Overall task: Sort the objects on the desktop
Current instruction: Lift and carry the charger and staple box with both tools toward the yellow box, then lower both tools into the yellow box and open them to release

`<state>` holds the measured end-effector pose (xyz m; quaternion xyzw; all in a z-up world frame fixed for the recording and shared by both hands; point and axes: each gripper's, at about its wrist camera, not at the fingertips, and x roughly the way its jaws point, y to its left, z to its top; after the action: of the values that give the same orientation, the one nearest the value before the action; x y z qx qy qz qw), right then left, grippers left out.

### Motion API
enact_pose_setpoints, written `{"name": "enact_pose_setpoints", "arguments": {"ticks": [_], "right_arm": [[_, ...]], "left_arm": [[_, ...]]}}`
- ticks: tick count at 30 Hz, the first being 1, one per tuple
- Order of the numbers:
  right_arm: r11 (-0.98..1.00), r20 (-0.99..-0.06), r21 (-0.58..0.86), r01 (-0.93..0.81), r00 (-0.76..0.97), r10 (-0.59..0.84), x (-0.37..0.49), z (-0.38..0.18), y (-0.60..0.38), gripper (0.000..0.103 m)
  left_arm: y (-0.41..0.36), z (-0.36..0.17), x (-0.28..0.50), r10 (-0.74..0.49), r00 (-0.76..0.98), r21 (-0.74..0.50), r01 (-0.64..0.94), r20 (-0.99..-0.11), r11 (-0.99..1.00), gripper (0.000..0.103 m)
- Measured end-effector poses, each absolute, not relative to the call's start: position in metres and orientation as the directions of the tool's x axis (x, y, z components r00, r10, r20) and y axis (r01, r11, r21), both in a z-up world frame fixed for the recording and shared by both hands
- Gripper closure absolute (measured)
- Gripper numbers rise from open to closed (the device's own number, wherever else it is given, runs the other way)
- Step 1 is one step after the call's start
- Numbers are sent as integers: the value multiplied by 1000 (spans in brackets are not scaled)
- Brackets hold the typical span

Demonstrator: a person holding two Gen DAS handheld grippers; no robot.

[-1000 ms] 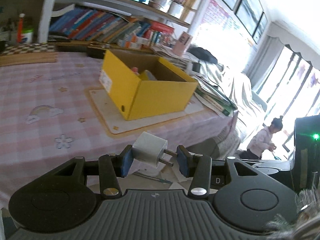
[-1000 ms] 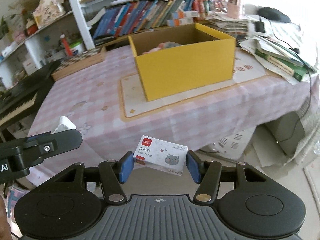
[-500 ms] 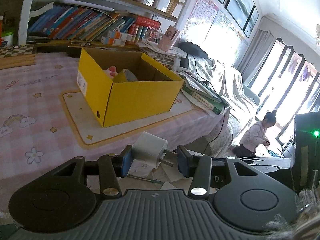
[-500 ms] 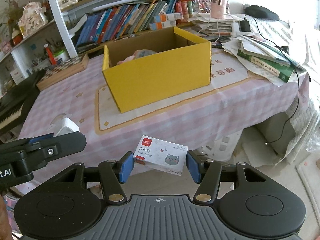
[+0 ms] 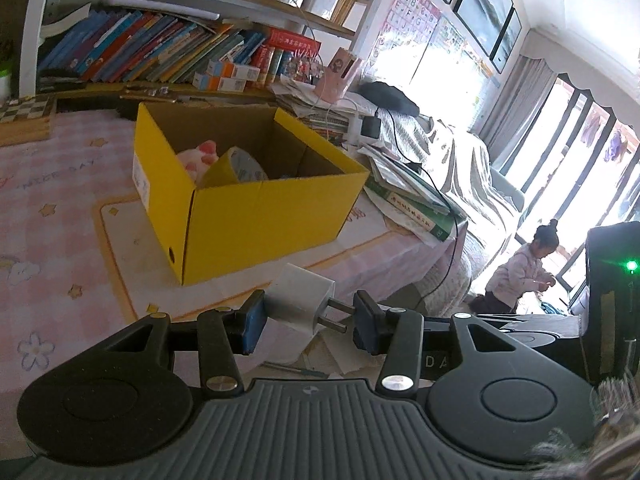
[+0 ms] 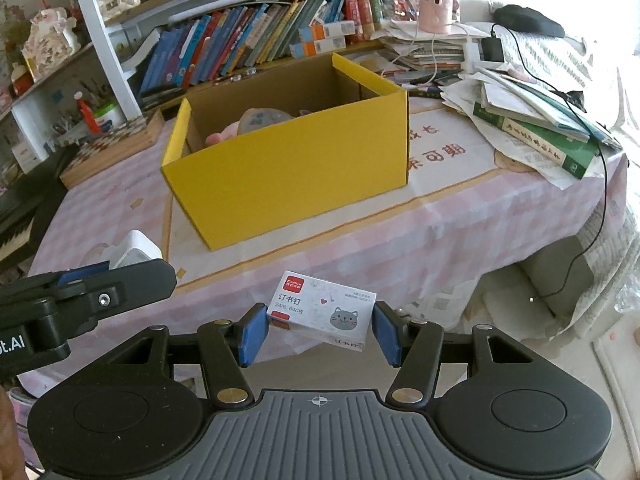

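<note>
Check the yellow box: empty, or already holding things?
Not empty. The open-topped yellow box already holds a pink soft item and a tape roll; its far side is hidden.

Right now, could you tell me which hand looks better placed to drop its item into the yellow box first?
Probably the left: its charger plug sits nearer the yellow box, close to its front corner. The right's staple box hangs off the table edge.
</note>
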<state>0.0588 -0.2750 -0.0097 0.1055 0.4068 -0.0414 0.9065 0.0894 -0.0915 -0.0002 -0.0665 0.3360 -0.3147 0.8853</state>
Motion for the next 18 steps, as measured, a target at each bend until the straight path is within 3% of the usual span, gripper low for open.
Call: {"name": "enact_pose_setpoints", "arguments": {"ticks": [18], "right_arm": [[994, -655, 110, -24, 750, 90, 140, 27, -320, 46]], "left_arm": [[-131, 30, 155, -505, 717, -227, 454, -480, 862, 59]]}}
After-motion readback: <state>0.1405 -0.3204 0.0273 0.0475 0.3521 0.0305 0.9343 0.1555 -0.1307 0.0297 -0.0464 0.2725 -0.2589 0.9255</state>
